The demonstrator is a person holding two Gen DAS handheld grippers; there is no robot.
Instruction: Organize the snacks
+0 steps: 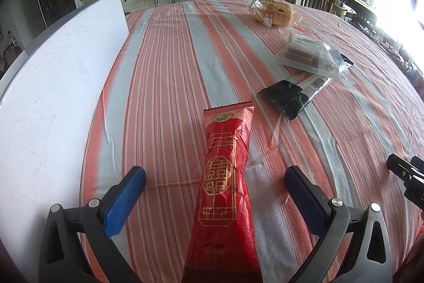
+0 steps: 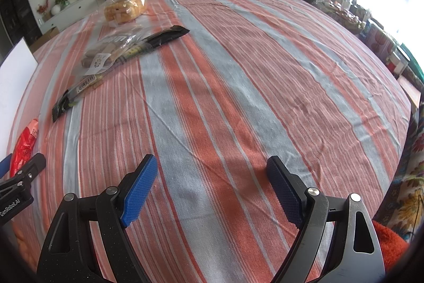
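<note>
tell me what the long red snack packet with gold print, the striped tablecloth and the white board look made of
The long red snack packet with gold print: thin plastic film, probably, given its fine crinkles, soft sheen and serrated sealed end. The striped tablecloth: woven cotton-like fabric, matte, with a visible weave and creases. The white board: rigid and smooth, with fine scratches; plastic or coated board, hard to tell which.

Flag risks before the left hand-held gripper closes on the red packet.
1. The red packet lies lengthwise between the open pads of the left hand-held gripper; its crinkled wrapper may slip or the contents get crushed.
2. The clear bag of brown bars overlaps the black packet; pulling one likely drags the other.
3. The right hand-held gripper hangs open nearby; paths could cross.
</note>
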